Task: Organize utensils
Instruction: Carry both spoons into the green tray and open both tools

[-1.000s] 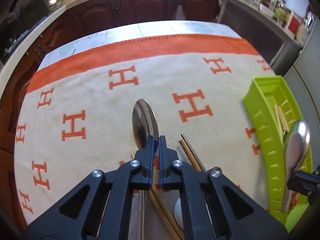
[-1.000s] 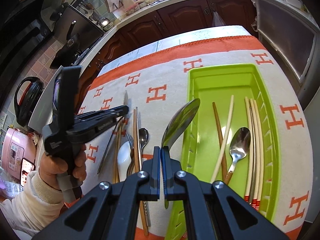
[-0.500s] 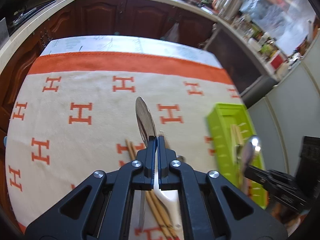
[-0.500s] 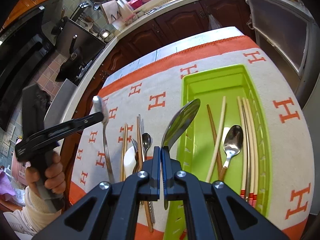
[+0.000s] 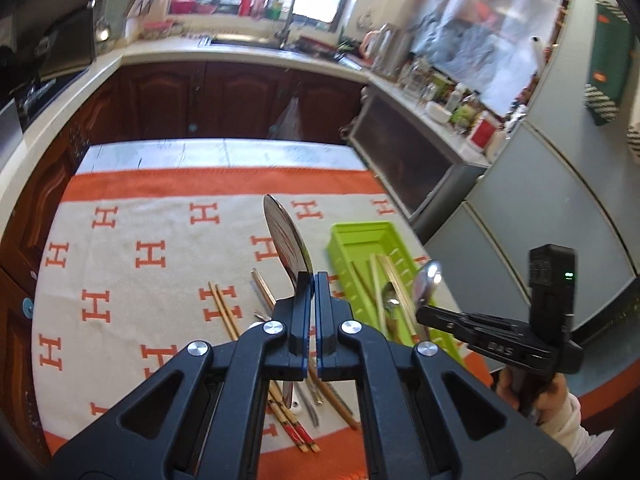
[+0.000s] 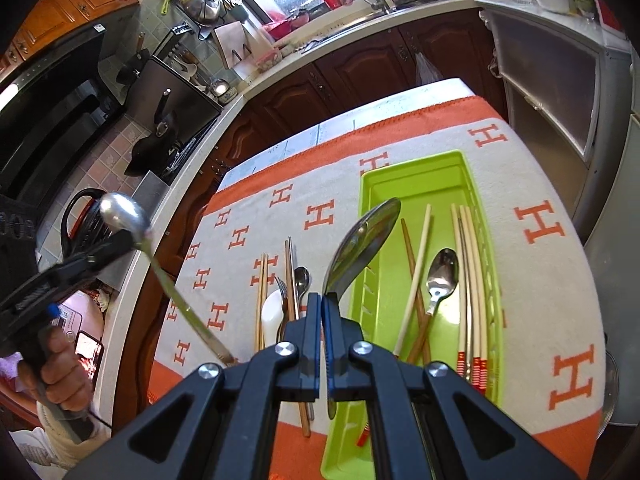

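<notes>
My left gripper [image 5: 313,280] is shut on a long steel spoon [image 5: 286,238], held high above the cloth; the same spoon shows in the right wrist view [image 6: 124,214]. My right gripper [image 6: 321,300] is shut on a second steel spoon [image 6: 362,242] held over the left edge of the green tray [image 6: 416,184]. The tray holds a small spoon [image 6: 442,270] and several chopsticks [image 6: 468,276]. Loose chopsticks [image 6: 262,280], a fork [image 6: 283,292], a spoon [image 6: 302,278] and a white ceramic spoon [image 6: 271,314] lie on the cloth left of the tray.
The table is covered by a cream cloth with orange H marks [image 6: 540,228]. Dark kitchen cabinets [image 5: 224,100] and a counter ring the table's far side. A grey fridge [image 5: 540,216] stands to the right.
My left gripper has lifted its spoon well up off the cloth and tilted back, so the kitchen comes into view. My right gripper and its spoon have stayed over the tray's left edge.
</notes>
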`<control>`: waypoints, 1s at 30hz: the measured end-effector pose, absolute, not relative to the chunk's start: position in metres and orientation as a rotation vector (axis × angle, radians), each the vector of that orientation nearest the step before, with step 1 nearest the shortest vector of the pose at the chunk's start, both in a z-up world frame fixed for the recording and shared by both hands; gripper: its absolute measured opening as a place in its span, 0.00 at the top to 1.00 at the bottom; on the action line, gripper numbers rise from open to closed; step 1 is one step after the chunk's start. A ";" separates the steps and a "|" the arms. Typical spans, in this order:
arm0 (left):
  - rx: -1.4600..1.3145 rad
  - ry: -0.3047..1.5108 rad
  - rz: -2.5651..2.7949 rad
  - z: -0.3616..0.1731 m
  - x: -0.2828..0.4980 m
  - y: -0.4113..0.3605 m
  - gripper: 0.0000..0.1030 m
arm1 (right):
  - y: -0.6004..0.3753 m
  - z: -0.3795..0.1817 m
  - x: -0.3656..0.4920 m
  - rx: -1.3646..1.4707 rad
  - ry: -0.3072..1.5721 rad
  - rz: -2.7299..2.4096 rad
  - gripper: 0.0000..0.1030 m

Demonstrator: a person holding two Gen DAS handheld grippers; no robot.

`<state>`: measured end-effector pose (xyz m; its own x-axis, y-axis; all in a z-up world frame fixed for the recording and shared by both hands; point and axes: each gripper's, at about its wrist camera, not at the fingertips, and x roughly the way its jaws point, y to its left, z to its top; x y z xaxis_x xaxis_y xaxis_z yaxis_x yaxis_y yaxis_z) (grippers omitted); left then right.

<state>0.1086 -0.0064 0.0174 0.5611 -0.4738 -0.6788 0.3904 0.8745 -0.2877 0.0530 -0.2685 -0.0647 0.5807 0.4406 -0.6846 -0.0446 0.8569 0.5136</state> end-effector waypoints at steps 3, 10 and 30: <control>-0.120 0.823 -0.559 0.036 0.091 -0.010 1.00 | -0.274 -0.064 0.048 0.470 0.910 0.276 0.99; -0.157 0.867 -0.702 0.056 0.065 -0.049 1.00 | -0.287 -0.072 0.036 0.418 0.946 0.244 0.99; -0.085 1.159 -0.719 -0.075 0.134 -0.182 1.00 | -0.303 -0.123 0.042 0.391 1.098 0.231 0.95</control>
<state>0.1345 -0.1819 -0.0746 0.2060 -0.5574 -0.8043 0.4733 0.7762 -0.4167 0.0423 -0.3033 -0.1231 0.4415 0.3710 -0.8170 0.0101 0.9084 0.4180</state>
